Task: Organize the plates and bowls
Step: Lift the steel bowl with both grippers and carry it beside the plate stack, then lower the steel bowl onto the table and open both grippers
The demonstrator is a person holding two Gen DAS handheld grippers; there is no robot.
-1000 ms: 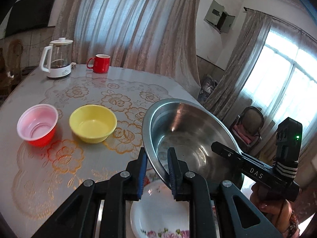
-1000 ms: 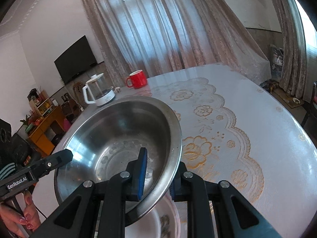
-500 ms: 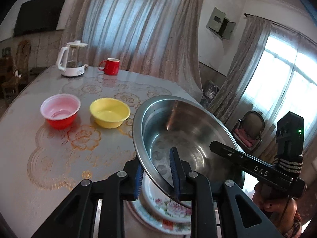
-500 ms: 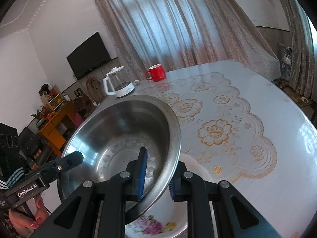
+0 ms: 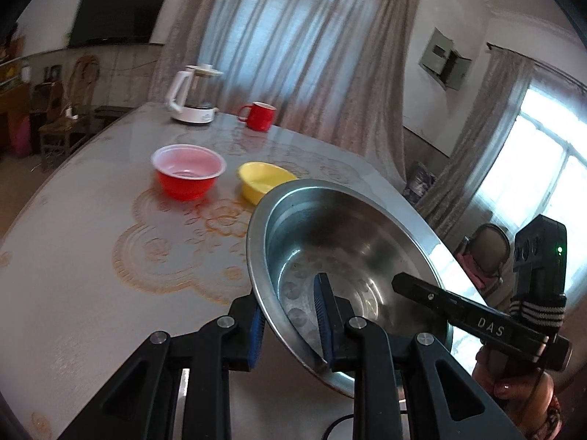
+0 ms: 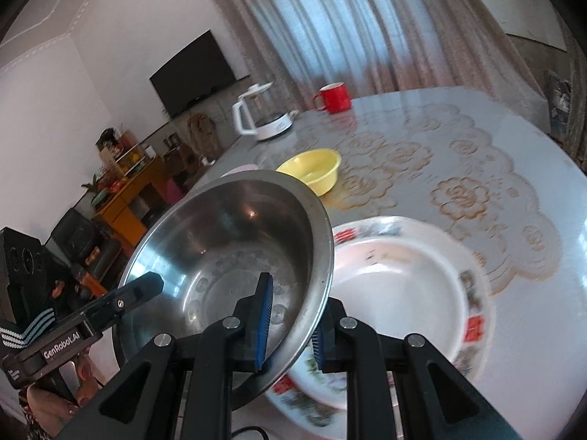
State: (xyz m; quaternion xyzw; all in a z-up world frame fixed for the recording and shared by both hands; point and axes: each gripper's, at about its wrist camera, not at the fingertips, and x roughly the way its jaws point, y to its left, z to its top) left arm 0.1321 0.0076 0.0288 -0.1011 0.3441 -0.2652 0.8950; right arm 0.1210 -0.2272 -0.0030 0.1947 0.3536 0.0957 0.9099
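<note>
Steel bowl is up off the table, carried between both grippers and tilted. Left gripper pinches the near-left rim, one blue pad inside the wall, one outside. Right gripper is clamped the same way on the opposite rim. In the right wrist view the bowl hangs beside and partly over the flowered plate, which lies flat on the table near the front edge.

Handling, as I judge it: thin polished metal, stiff, probably light for its size, but slick. Narrow pads on a smooth sloping wall could let it slide or pivot if either side loosens. The rolled rim is the sensible hold, at two opposite points, as now. It won't break, though it would clang and could chip the plate, which looks ceramic and fragile.

Red bowl and yellow bowl sit side by side further back. Kettle and red mug at the far edge.
</note>
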